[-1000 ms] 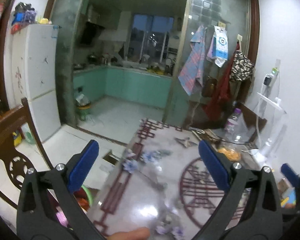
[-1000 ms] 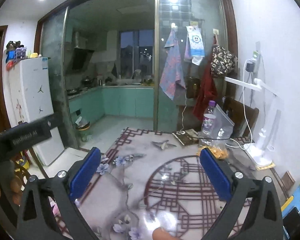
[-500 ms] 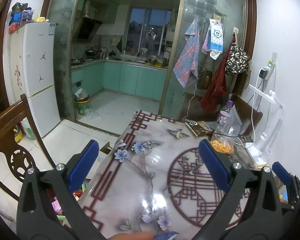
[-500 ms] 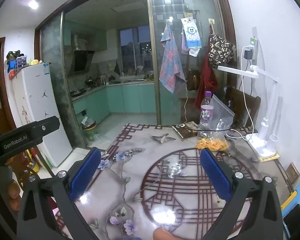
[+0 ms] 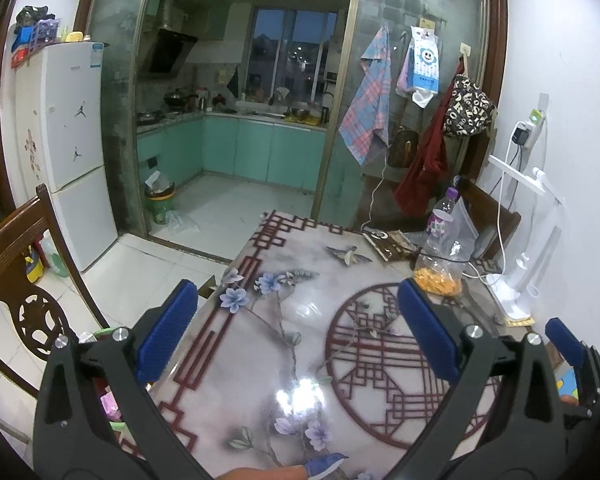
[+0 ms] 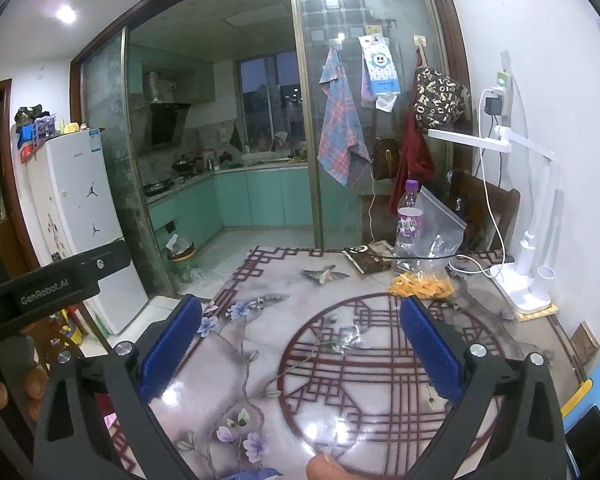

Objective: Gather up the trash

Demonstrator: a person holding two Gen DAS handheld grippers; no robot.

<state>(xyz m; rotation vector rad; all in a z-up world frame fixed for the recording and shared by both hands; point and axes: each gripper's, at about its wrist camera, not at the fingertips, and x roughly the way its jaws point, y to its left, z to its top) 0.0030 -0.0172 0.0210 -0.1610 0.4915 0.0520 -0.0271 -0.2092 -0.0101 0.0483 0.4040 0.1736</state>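
A clear plastic bottle (image 5: pixel 440 228) with a purple cap and label stands at the far right of the patterned table (image 5: pixel 260 360). A clear bag holding orange scraps (image 5: pixel 436 278) lies in front of it, and a brown packet (image 5: pixel 392 244) lies to its left. In the right wrist view the bottle (image 6: pixel 408 220), the orange scraps (image 6: pixel 424 284) and a small clear wrapper (image 6: pixel 352 334) on the red circle show ahead. My left gripper (image 5: pixel 296 304) hangs open over the table's near left part. My right gripper (image 6: pixel 300 312) is open above the circle pattern. Neither holds anything.
A green-rimmed bin (image 5: pixel 104 334) with rubbish sits on the floor by the table's left edge, next to a wooden chair (image 5: pixel 16 248). A white desk lamp (image 6: pixel 536 240) and cables occupy the right side. Another bin (image 5: pixel 160 200) stands in the kitchen doorway.
Both views have pulled back and steadied, and more of the table shows. The left wrist view was blurred and nearer the table edge a second ago. Both grippers stay open.
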